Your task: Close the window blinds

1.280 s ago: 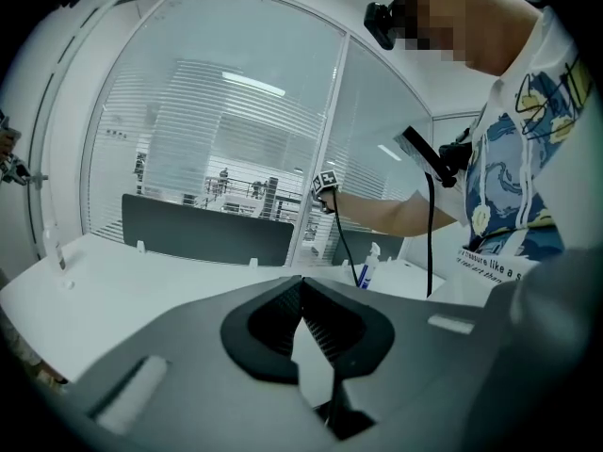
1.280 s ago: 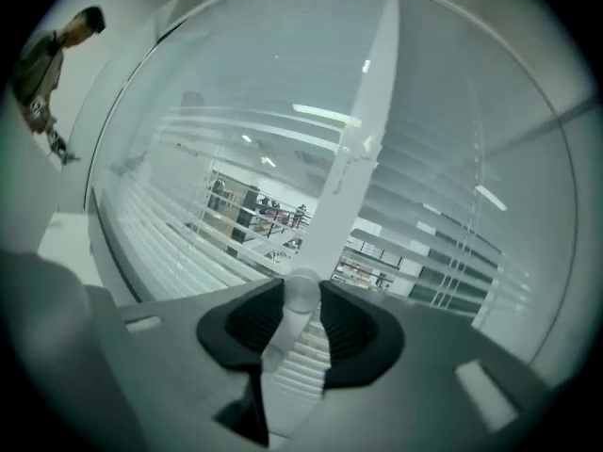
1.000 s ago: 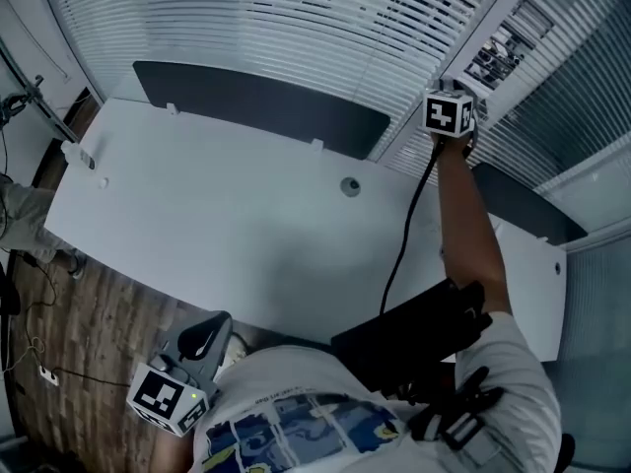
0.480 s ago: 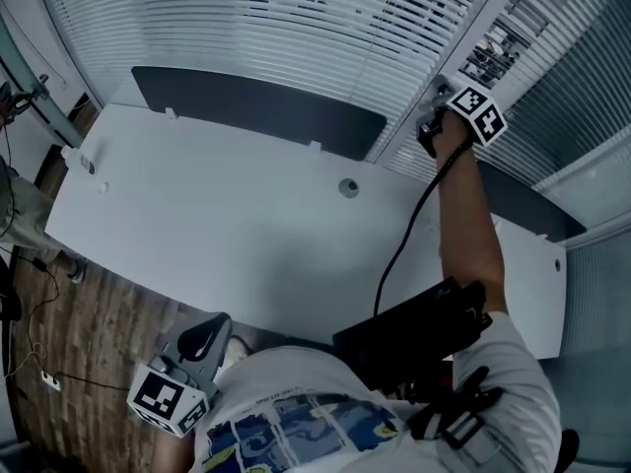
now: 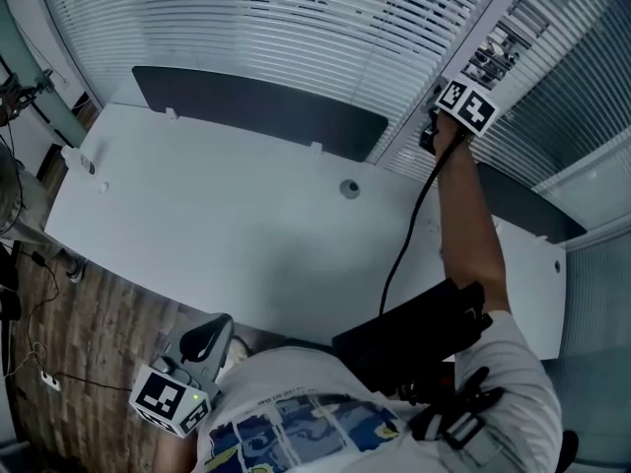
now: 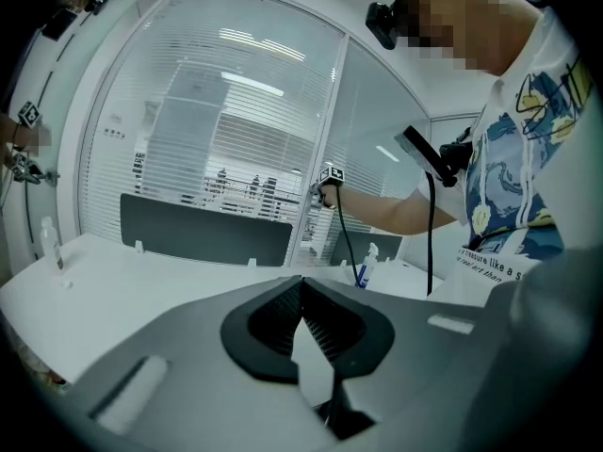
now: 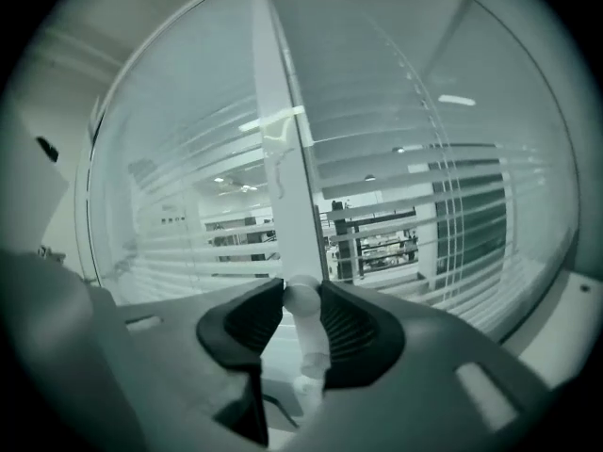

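Blinds (image 5: 296, 28) span far window beyond white desk (image 5: 227, 215); slats tilted apart, lit room visible through gaps. White tilt wand (image 7: 303, 328) hangs beside vertical window post (image 7: 283, 158), at far right of desk. Right gripper (image 7: 301, 292) clenched on wand, pad pressing each side; jaws just been closing on it. Dark screen panel (image 5: 256, 101) along desk's far edge. Left gripper (image 6: 301, 282) near left, off desk's near edge, jaw tips pressed together, nothing between.

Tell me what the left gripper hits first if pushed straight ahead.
Probably the white desk top, since the left gripper tilts slightly down over it; beyond that, the dark divider panel. Depth is unclear.
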`<state>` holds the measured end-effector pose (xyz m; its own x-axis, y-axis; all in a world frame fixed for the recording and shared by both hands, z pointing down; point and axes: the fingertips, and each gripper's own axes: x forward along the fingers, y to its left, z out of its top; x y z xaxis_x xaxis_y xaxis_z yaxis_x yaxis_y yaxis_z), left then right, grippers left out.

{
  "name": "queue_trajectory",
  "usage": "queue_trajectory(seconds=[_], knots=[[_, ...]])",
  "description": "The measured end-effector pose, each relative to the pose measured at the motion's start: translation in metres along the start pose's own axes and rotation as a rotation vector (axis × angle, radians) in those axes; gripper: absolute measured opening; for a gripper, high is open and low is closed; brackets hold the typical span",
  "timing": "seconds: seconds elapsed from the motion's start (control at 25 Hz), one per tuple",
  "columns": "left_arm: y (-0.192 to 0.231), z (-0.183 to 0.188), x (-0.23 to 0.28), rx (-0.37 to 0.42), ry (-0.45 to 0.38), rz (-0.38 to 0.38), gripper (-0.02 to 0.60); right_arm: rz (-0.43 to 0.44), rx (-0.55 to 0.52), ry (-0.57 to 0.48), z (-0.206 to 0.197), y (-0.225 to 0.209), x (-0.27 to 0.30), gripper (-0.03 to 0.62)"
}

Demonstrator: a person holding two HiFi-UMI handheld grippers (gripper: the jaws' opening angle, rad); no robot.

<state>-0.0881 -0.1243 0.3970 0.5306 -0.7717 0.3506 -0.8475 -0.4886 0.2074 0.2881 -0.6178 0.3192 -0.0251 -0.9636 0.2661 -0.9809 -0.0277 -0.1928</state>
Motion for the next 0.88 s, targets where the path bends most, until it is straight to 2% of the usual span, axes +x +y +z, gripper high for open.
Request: queue_trajectory(seconds=[0.16, 0.48, 0.88], knots=[[0.002, 0.0, 0.0, -0.004, 0.002, 0.0, 0.005, -0.056, -0.198, -0.009, 0.003, 0.004, -0.002, 0.124], [0.005, 0.0, 0.005, -0.008, 0.013, -0.006, 0.005, -0.185, -0.68, -0.051, 0.004, 0.021, -0.002, 0.124], [0.007, -0.001, 0.011, -0.004, 0.014, -0.018, 0.005, -0.317, -1.054, -0.033, -0.009, 0.019, 0.005, 0.123]])
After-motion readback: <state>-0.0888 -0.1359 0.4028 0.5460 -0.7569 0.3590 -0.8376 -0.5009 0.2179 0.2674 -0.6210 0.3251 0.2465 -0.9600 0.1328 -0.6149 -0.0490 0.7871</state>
